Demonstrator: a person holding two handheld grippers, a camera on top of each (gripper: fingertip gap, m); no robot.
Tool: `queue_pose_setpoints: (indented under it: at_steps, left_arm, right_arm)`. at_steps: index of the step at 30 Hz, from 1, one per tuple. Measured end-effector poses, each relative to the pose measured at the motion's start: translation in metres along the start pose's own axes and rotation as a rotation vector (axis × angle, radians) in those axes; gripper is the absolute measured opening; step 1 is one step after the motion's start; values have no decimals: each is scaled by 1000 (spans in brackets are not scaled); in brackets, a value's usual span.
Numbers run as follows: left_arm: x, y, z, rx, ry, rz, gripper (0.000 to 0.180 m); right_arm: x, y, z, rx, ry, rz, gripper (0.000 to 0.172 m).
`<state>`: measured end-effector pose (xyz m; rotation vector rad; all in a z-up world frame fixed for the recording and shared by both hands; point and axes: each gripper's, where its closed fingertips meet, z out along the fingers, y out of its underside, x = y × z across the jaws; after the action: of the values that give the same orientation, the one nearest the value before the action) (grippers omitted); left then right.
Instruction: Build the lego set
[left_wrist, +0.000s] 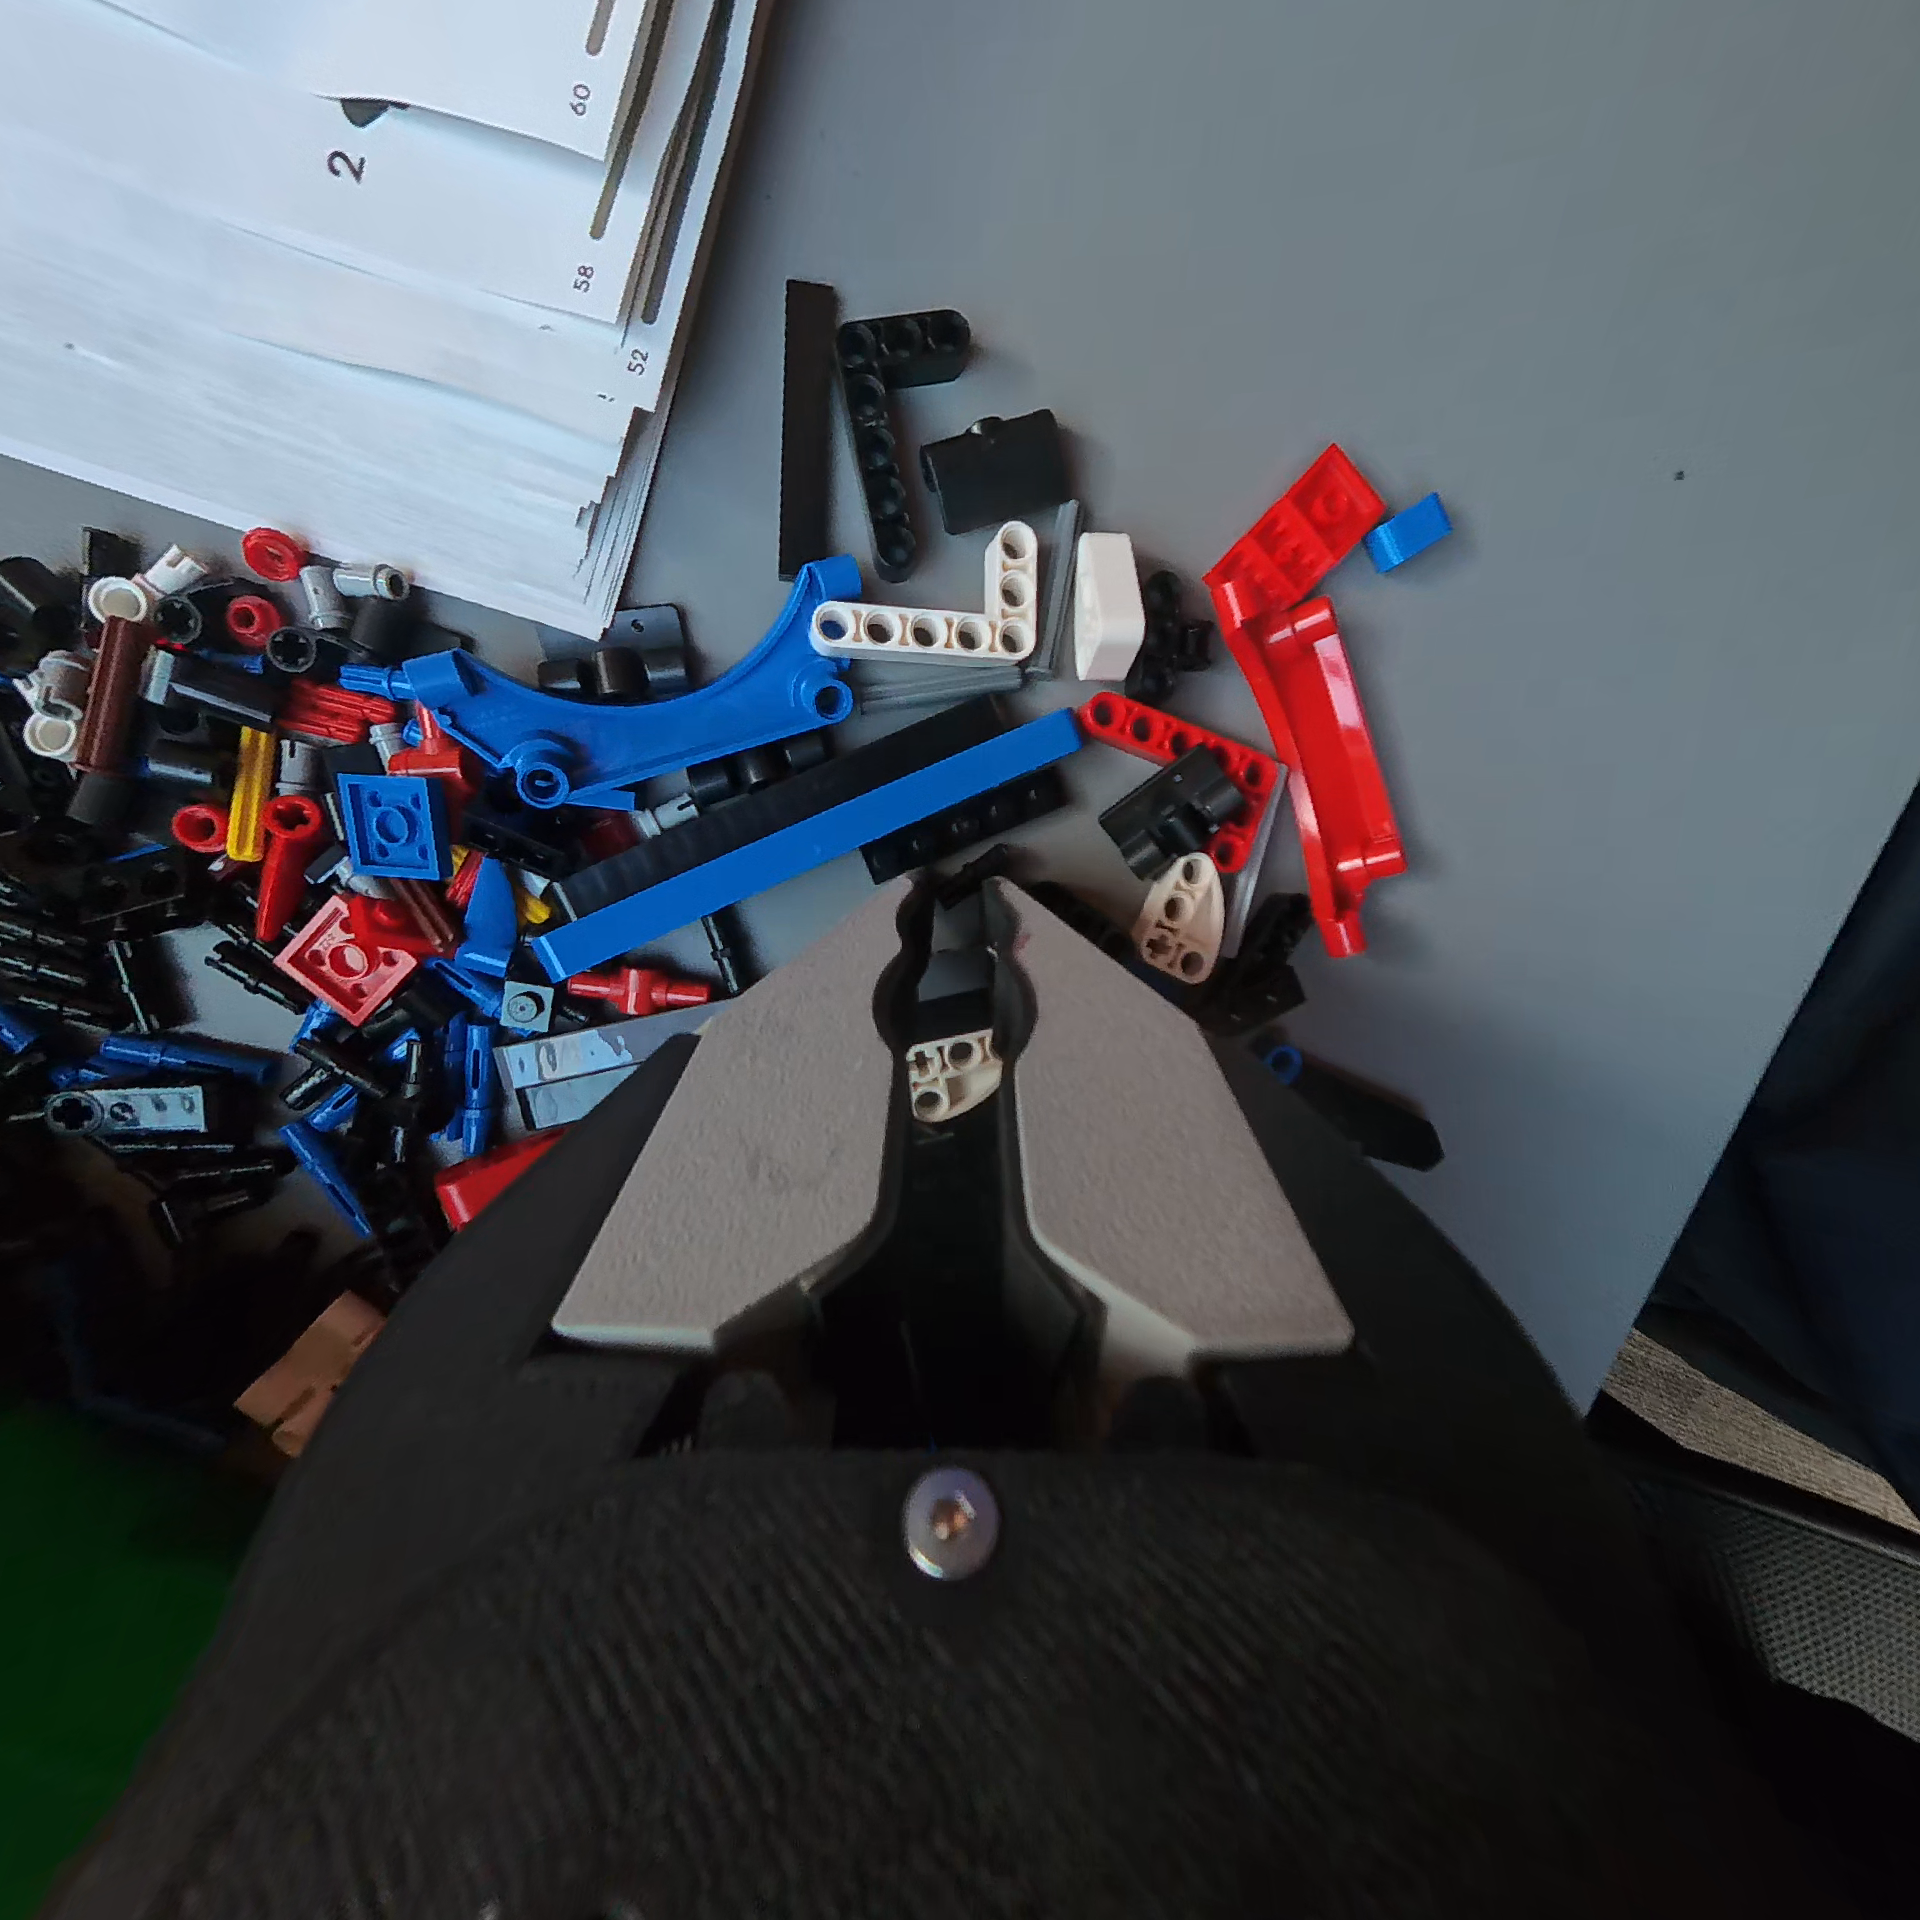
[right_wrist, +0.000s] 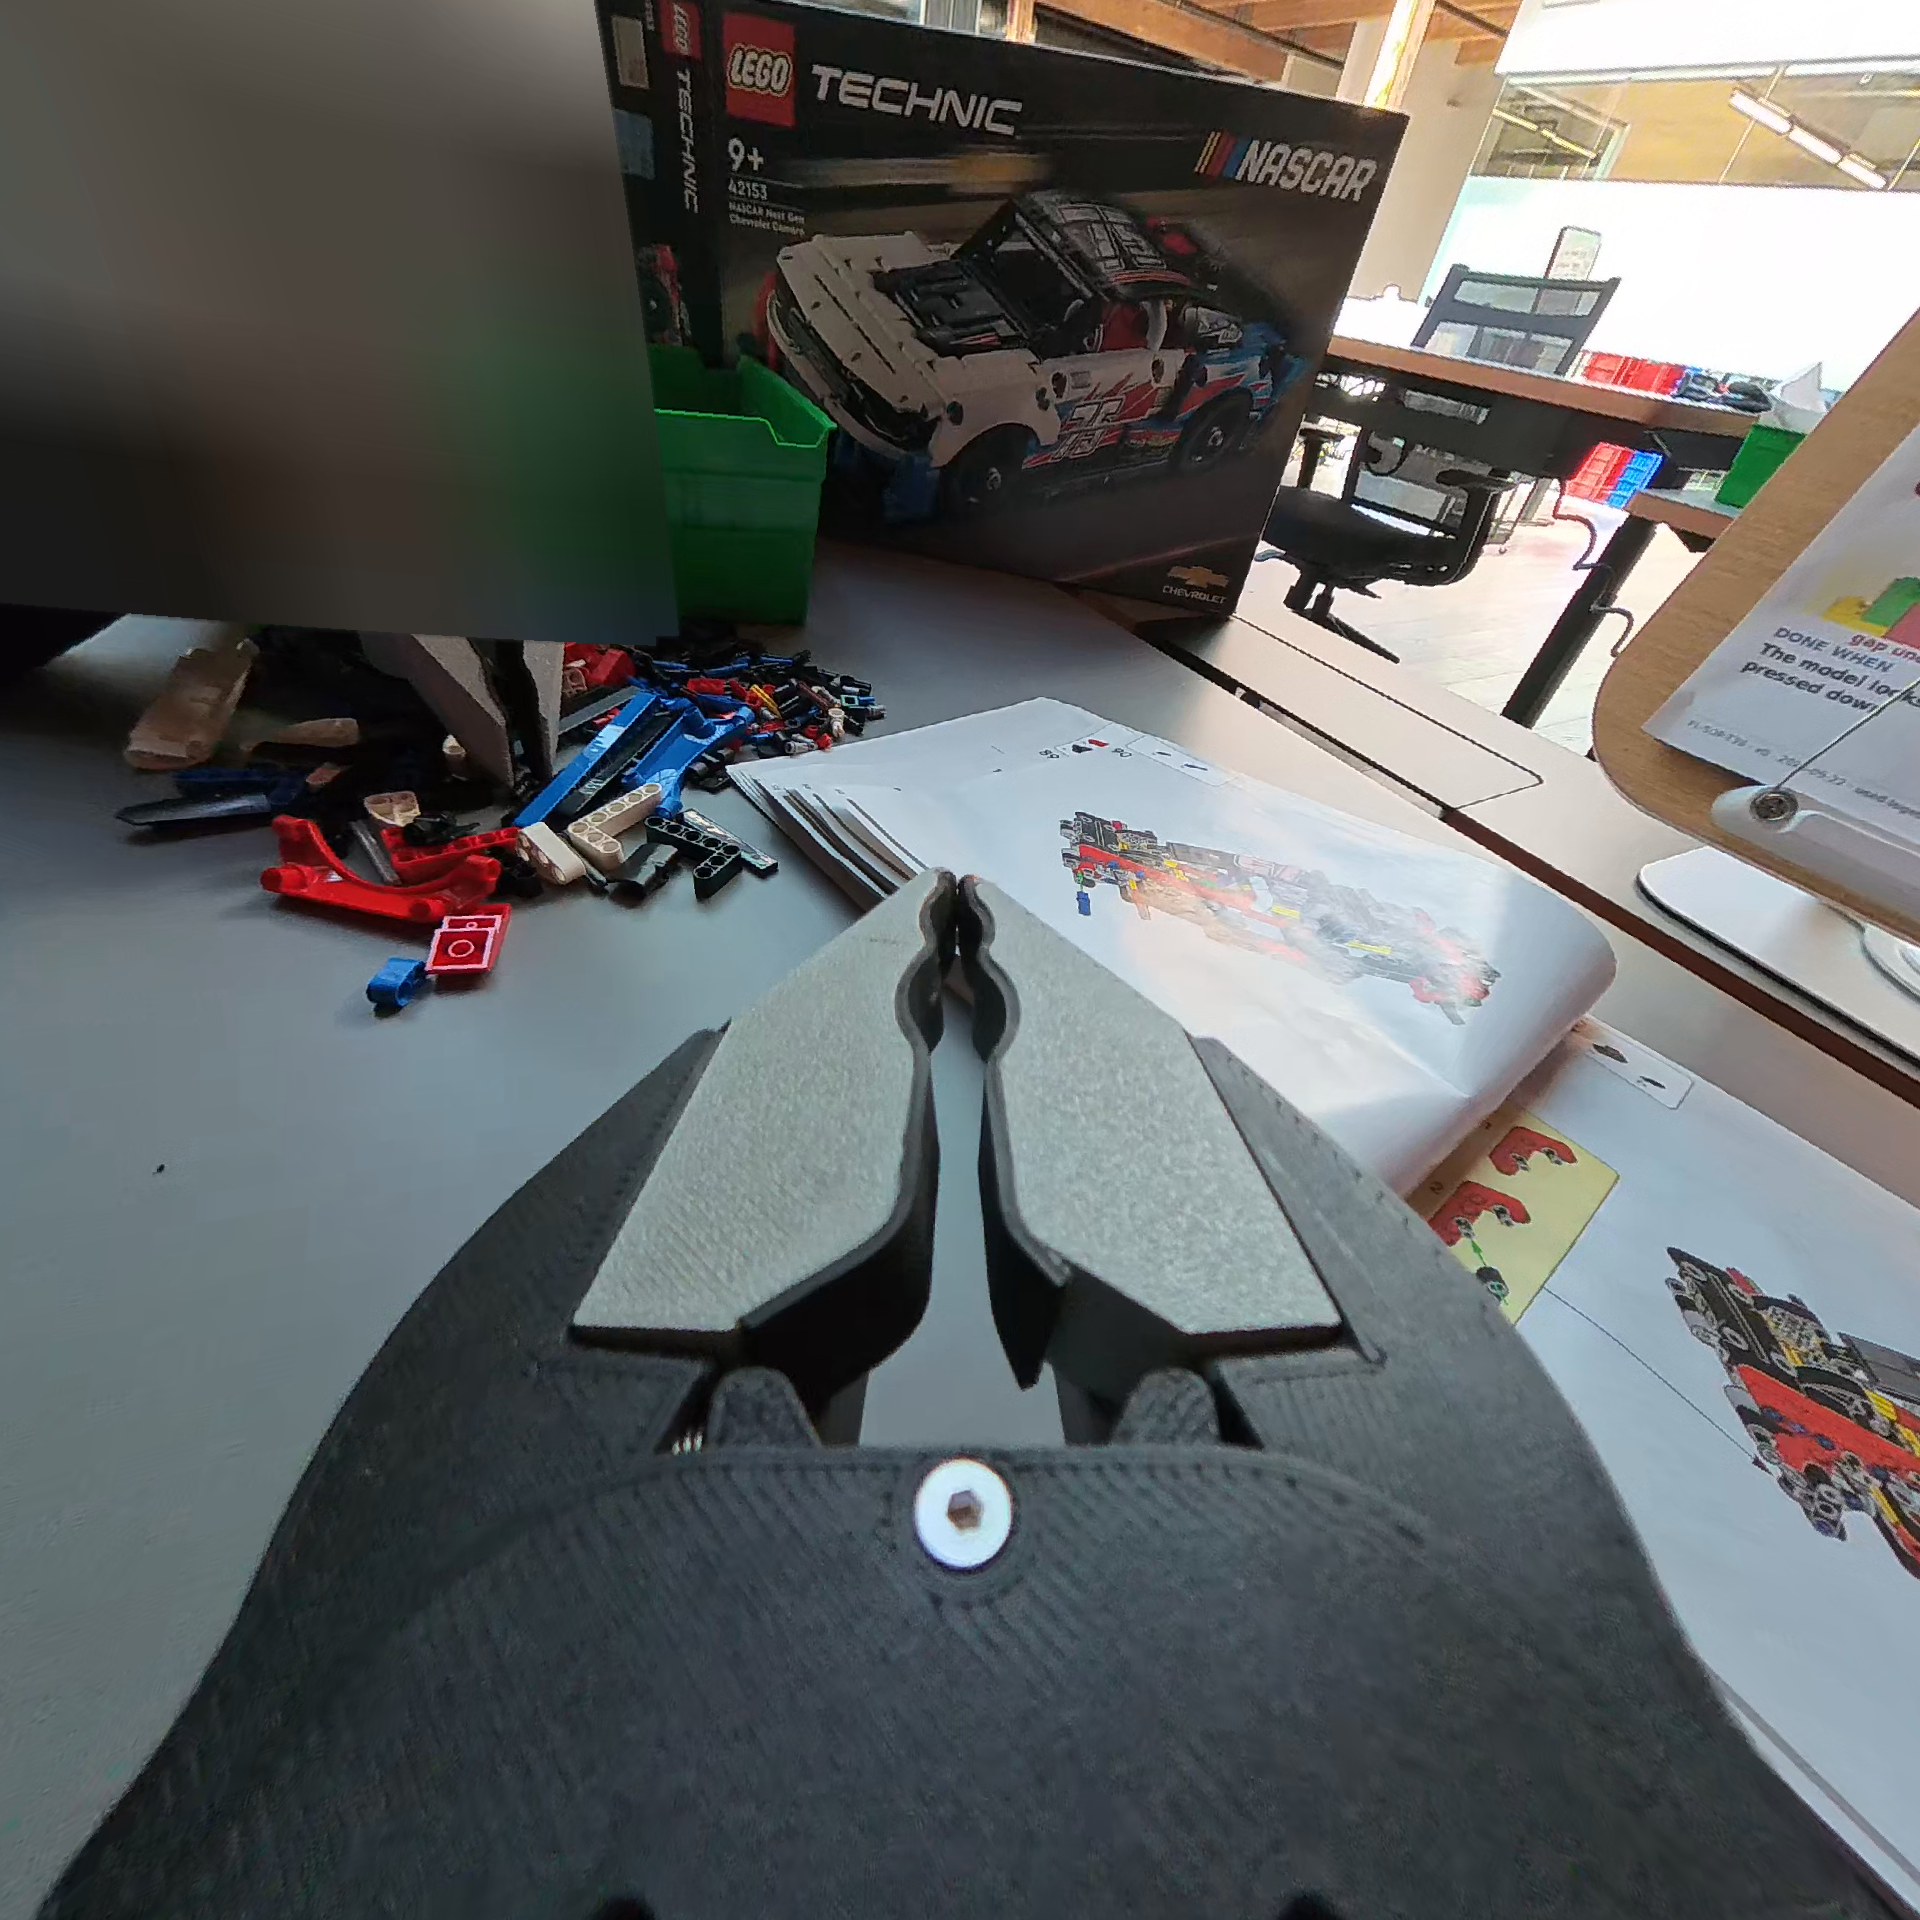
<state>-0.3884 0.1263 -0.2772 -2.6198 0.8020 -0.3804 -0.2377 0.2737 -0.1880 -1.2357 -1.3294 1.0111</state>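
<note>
Grey desk (left_wrist: 1351, 260) surface carries a scattered pile of plastic building pieces. My left claw (left_wrist: 958, 904) points down into the pile, jaws narrowly parted — a small black pin-like piece (left_wrist: 966, 868) sits right at the tips; I cannot tell whether the pads press on it. A long blue flat beam (left_wrist: 810, 836) lies just beside it, a cream triangular holed piece (left_wrist: 1179, 920) near. My right claw (right_wrist: 957, 881) is fully closed on nothing, at the edge of an open white instruction booklet (right_wrist: 1299, 831).
</note>
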Motion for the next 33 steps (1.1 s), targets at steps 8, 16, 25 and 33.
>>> queue_pose_setpoints:
  at_steps: [8,16,25,33]
  left_arm:
    - [3,1,-5,-3,-21,46,9]
    - [3,1,0,-18,-31,65,4]
    - [5,-7,-4,14,-30,77,2]
    - [22,-51,-29,134,-49,110,2]
  right_arm:
    - [2,0,-1,7,-2,22,0]
    - [1,-2,-1,8,0,7,0]
    - [-3,-5,-2,18,-10,-1,0]
    - [-6,-20,-13,72,14,-47,0]
